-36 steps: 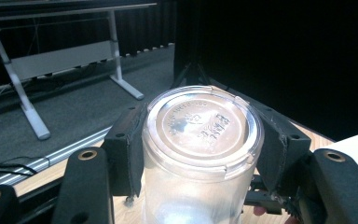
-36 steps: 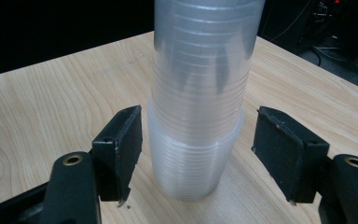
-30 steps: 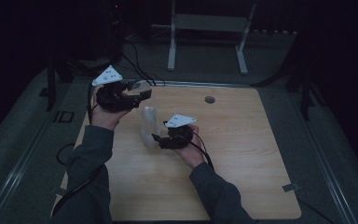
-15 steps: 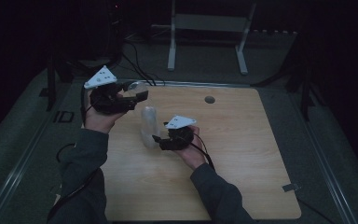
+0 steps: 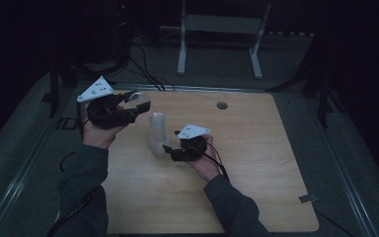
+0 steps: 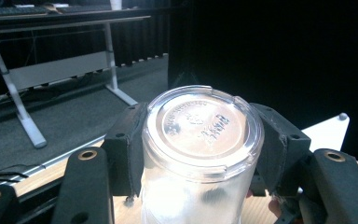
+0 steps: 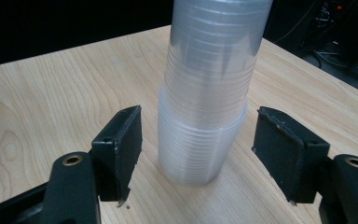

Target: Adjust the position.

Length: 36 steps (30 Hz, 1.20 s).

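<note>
A tall stack of clear plastic cups (image 5: 157, 133) stands upside down on the wooden table (image 5: 256, 163). My right gripper (image 5: 170, 148) is low beside the stack, open. In the right gripper view its two pads (image 7: 121, 147) flank the stack's base (image 7: 200, 144) with a gap on each side. My left gripper (image 5: 137, 104) is raised over the table's far left corner and is shut on a single clear cup (image 5: 137, 97). In the left gripper view that cup (image 6: 203, 135) sits between the pads with its round bottom facing the camera.
A small round hole (image 5: 221, 105) is in the table near its far edge. A metal frame (image 5: 217, 29) and cables (image 5: 148, 74) lie on the floor beyond the table. A small grey tag (image 5: 308, 198) sits at the table's near right edge.
My left gripper has carried the single cup to the left, away from the top of the stack. The right gripper and the stack have stayed where they were.
</note>
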Motion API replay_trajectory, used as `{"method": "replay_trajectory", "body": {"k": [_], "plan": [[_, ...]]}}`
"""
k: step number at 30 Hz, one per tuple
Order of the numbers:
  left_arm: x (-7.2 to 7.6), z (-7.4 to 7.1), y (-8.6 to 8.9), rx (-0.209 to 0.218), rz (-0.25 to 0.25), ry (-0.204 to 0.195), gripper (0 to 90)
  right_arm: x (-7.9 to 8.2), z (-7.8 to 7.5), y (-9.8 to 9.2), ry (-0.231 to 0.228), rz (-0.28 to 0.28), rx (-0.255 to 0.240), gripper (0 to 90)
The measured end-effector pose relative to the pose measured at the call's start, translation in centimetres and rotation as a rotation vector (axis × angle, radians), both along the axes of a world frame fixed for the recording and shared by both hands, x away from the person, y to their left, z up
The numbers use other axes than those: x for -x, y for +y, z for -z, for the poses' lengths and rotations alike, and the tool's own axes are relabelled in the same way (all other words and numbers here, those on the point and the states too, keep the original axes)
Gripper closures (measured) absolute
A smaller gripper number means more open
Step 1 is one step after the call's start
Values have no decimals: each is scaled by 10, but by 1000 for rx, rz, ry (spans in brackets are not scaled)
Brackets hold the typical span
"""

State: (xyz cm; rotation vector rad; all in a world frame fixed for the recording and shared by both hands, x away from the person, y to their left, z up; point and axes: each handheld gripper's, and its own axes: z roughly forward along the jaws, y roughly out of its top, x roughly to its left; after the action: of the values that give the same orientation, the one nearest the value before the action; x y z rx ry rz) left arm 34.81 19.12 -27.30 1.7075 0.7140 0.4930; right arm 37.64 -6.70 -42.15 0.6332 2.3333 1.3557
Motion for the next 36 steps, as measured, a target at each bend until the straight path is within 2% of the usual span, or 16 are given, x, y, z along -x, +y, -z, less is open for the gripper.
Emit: {"method": "replay_trajectory", "body": {"k": [14,25,36], "plan": [[10,19,5,23,8,30,415,8,-6,-3,-21,-26,-4,313],[16,41,16,86,-16,64,415,12,-7,-2,-17,-50,-3,315],[18,59,19,118,-18,97,415,16,-10,-3,-28,-64,-8,319]]}}
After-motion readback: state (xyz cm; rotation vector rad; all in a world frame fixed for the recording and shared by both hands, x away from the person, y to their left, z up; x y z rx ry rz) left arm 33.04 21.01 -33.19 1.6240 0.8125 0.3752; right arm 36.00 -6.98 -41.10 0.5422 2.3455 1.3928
